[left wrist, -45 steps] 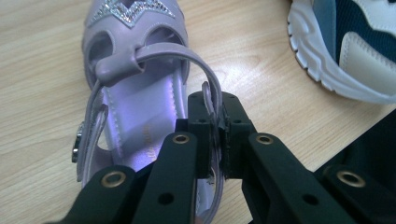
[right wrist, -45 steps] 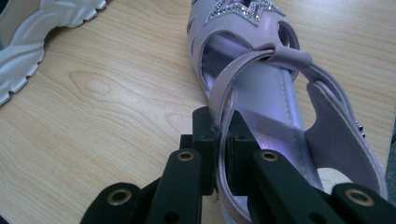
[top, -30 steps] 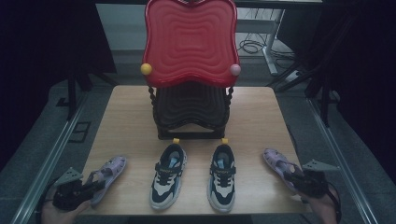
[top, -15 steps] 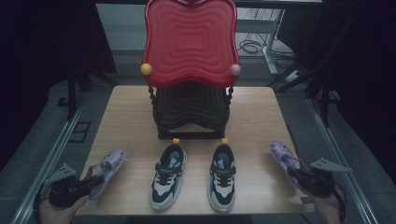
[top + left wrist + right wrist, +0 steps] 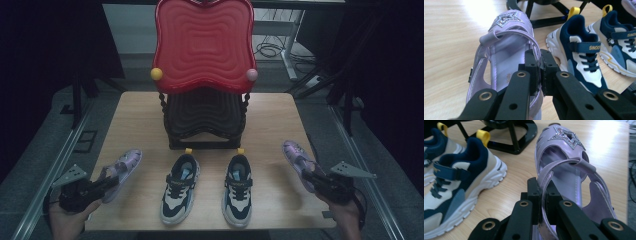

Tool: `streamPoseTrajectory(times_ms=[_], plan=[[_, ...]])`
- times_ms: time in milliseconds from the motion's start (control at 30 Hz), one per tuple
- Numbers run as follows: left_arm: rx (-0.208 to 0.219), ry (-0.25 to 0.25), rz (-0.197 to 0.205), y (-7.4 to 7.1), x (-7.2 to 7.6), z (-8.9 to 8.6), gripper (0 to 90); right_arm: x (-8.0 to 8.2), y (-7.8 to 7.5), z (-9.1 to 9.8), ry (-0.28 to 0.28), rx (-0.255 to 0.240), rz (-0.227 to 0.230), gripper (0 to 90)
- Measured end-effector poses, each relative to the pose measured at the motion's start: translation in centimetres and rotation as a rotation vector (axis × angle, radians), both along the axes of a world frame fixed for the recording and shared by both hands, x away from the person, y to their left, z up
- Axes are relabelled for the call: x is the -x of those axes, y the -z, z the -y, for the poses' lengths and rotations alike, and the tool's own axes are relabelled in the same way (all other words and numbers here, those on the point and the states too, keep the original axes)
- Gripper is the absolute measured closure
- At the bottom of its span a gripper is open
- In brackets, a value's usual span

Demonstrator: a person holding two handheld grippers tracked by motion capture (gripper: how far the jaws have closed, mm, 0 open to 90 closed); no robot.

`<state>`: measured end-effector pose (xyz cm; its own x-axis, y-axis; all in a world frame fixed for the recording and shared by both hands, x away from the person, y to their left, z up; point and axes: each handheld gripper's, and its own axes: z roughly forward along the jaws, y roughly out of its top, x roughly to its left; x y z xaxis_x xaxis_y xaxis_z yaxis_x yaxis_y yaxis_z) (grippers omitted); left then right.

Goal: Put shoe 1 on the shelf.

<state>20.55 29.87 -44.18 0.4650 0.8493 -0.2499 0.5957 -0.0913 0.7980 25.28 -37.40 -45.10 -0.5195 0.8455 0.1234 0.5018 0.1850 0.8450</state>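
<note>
Our left gripper (image 5: 102,184) has its jaws clamped on one lilac sandal (image 5: 122,167). Our right gripper (image 5: 316,176) pinches the other sandal (image 5: 296,156), sneakers (image 5: 181,187) between them.

A pale wooden desk (image 5: 135,115) stands on a grey floor (image 5: 45,150), with dark surroundings to both sides. Beyond its far edge, cables (image 5: 270,50) lie coiled by a white post (image 5: 292,42) (a table leg, perhaps). Bright light glares on the wood near the far corners.
</note>
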Motion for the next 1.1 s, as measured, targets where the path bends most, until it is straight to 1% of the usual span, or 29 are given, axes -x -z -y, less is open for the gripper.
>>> streamPoseTrajectory(times_ms=[100,133,200,367,433,500,600,767,933,1100], plan=[[0.010,0.008,0.007,-0.2,-0.3,0.3,85.7,-0.4,-0.1,-0.7,-0.021,-0.011,0.005,85.7],[0.012,0.011,0.009,-0.2,-0.5,0.4,85.7,-0.7,-0.2,-1.2,-0.033,-0.020,0.006,85.7],[0.016,0.016,0.014,-0.4,-0.7,0.6,85.6,-0.8,-0.3,-1.4,-0.040,-0.025,0.005,85.7],[0.007,0.021,0.013,-0.9,-1.5,1.0,85.7,-1.4,-0.6,-2.5,-0.068,-0.037,0.017,85.7],[0.009,0.029,0.020,-1.2,-1.7,1.2,85.7,-1.6,-0.8,-2.9,-0.076,-0.040,0.023,85.7],[0.016,0.035,0.028,-1.4,-1.9,1.5,85.7,-1.8,-1.0,-3.3,-0.089,-0.055,0.029,85.7],[0.028,0.047,0.041,-1.7,-2.2,1.9,85.7,-1.9,-1.2,-3.7,-0.097,-0.059,0.038,85.7],[0.029,0.058,0.048,-2.1,-2.6,2.6,85.7,-2.0,-1.7,-4.5,-0.115,-0.072,0.054,85.7],[0.045,0.068,0.061,-2.2,-3.0,3.1,85.7,-2.2,-2.0,-5.3,-0.138,-0.081,0.065,85.7],[0.053,0.079,0.075,-2.5,-3.3,3.7,85.8,-2.5,-2.2,-6.2,-0.167,-0.075,0.070,85.6]])
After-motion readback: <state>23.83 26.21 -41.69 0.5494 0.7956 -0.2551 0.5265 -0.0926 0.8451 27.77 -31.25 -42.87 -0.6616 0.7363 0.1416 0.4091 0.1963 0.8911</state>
